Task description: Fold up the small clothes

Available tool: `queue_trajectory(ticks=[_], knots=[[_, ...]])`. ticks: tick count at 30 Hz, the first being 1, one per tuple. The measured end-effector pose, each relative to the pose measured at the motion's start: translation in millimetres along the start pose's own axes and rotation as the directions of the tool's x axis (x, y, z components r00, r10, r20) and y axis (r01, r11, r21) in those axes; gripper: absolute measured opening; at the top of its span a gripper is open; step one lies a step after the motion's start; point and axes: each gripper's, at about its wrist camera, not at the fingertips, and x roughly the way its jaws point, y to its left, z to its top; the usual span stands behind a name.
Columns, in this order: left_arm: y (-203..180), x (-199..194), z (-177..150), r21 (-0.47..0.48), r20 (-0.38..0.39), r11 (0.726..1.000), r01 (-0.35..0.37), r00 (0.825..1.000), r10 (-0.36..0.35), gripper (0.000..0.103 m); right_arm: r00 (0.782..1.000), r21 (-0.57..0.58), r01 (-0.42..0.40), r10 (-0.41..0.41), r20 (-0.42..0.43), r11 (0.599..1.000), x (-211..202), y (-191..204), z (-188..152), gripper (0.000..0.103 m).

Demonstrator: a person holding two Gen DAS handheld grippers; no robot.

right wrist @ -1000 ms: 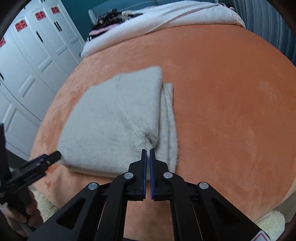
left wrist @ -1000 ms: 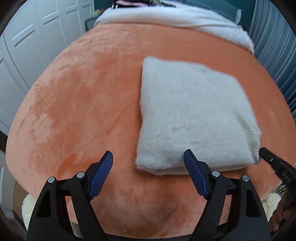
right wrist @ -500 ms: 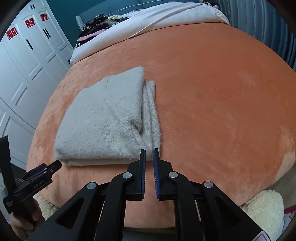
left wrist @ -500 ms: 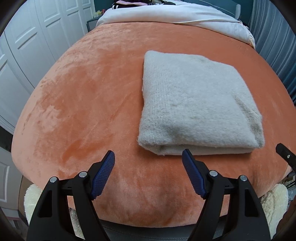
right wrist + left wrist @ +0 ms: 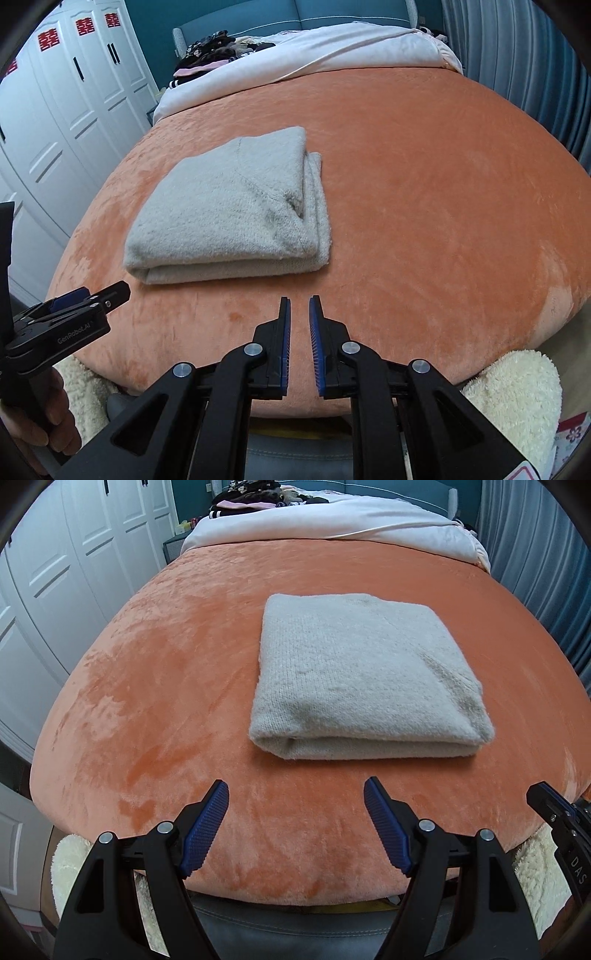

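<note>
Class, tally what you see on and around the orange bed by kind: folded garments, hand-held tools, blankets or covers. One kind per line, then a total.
Folded grey garment: 1
Hand-held tools: 2, the left tool and the right tool
Covers: 2, the orange blanket and the white cover
Total: 5

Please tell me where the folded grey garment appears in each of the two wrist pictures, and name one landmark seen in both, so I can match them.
Left wrist view: the folded grey garment lies right of centre, beyond the open left claw.
Right wrist view: the folded grey garment lies left of centre, beyond and left of the right claw.
Shared landmark: the white quilt at the far end of the orange blanket.
</note>
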Motion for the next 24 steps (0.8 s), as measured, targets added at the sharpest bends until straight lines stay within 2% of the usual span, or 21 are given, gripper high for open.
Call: queue_trajectory(ticks=[2, 5, 7, 11, 14, 15, 19, 24], knots=[[-2.1, -2.7, -3.7, 0.005, 0.016, 1.0, -0.009, 1.0, 0.009, 0.073, 1.0, -0.001, 0.004, -0.004, 0.006, 1.0, -3.1, 2.0, -3.6, 0.014], [-5.2, -4.3, -9.8, 0.01, 0.038, 1.0, -0.022, 0.999, 0.021, 0.074, 1.0, -0.004, 0.015, -0.015, 0.015, 1.0, -5.4, 6.9, -10.8, 0.027], [-6.0, -2.5, -15.0, 0.002, 0.051, 1.0, -0.032, 0.998, 0.031, 0.08, 1.0, -0.012, 0.022, -0.021, 0.022, 1.0, -3.5, 9.3, -16.2, 0.031], [-3.1, 8.5, -29.0, -0.033, 0.084, 0.998, -0.049, 0.995, 0.052, 0.082, 0.999, -0.039, 0.051, -0.051, 0.015, 0.998, 12.2, 13.0, -29.8, 0.034], [-1.0, 17.7, -40.4, -0.044, 0.076, 0.997, -0.058, 0.995, 0.062, 0.083, 0.997, -0.047, 0.071, -0.071, -0.01, 0.996, 24.2, 15.7, -40.7, 0.036], [0.0, 18.7, -43.2, -0.047, 0.075, 0.997, -0.058, 0.995, 0.062, 0.086, 0.997, -0.053, 0.078, -0.079, -0.011, 0.996, 26.1, 16.6, -43.7, 0.039], [-0.3, 19.3, -52.6, -0.06, 0.101, 0.996, -0.068, 0.992, 0.073, 0.092, 0.996, -0.058, 0.09, -0.089, 0.021, 0.994, 27.0, 19.5, -50.7, 0.055], [-4.6, 29.0, -59.9, -0.038, 0.09, 0.993, -0.115, 0.989, 0.118, 0.092, 0.994, -0.053, 0.108, -0.107, 0.02, 0.993, 37.3, 19.0, -53.7, 0.057]])
